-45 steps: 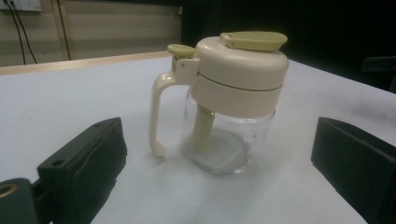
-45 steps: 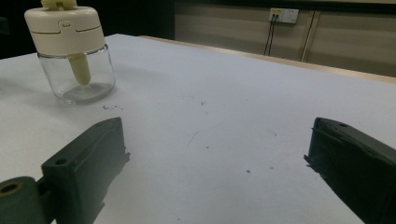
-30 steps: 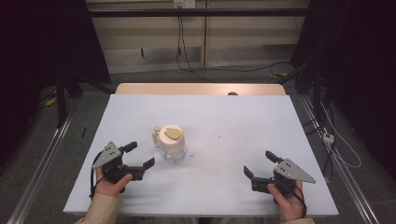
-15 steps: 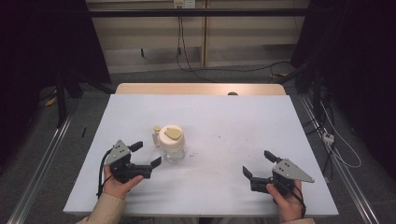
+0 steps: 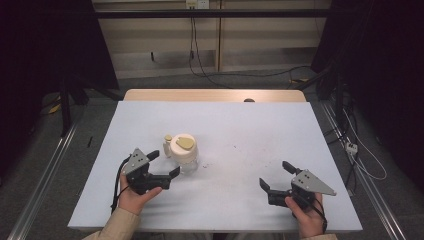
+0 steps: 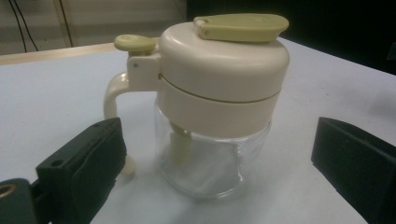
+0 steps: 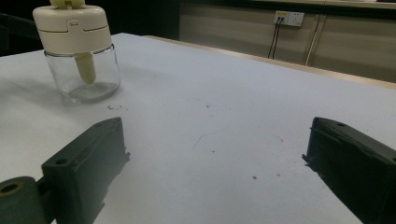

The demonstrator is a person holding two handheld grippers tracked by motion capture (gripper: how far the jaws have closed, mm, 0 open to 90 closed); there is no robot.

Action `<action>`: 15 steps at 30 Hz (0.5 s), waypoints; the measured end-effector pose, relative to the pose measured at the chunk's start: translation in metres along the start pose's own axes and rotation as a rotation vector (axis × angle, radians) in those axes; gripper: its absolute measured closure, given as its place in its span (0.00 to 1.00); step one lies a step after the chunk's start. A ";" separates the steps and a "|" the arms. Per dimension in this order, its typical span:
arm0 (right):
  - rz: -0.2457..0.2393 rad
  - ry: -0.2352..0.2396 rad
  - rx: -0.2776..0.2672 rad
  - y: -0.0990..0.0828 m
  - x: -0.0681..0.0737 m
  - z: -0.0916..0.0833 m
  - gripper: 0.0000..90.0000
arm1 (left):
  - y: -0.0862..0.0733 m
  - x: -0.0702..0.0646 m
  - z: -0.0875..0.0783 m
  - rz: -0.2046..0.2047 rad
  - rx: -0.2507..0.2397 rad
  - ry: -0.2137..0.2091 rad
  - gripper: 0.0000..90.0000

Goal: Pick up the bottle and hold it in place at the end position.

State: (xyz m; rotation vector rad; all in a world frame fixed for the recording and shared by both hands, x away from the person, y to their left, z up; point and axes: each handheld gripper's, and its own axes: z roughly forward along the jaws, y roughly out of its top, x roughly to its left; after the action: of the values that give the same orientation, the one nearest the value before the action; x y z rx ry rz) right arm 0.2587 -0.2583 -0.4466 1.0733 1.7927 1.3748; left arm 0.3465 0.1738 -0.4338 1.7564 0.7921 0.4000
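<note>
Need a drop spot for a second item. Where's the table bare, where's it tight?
Bare: the table behind the glass jar to the far edge, and the middle stretch between jar and right tongs. Tight: front left, where the open left tongs flank the jar.

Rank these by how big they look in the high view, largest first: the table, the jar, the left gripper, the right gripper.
1. table
2. and 3. right gripper and left gripper: too alike to rank
4. jar, slightly smaller
</note>
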 end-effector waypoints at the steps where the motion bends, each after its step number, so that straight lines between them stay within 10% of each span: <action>1: 0.000 0.000 0.000 0.000 0.000 0.000 0.05 | 0.000 -0.001 0.001 -0.003 -0.001 0.000 0.03; 15: -0.004 0.006 -0.001 0.001 0.000 0.001 0.05 | 0.000 -0.004 0.016 0.016 0.038 0.010 0.05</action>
State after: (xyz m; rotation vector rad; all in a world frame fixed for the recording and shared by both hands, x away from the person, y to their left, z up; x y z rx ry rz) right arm 0.2591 -0.2577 -0.4463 1.0658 1.7976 1.3777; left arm 0.3535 0.1596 -0.4383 1.7986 0.7979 0.4064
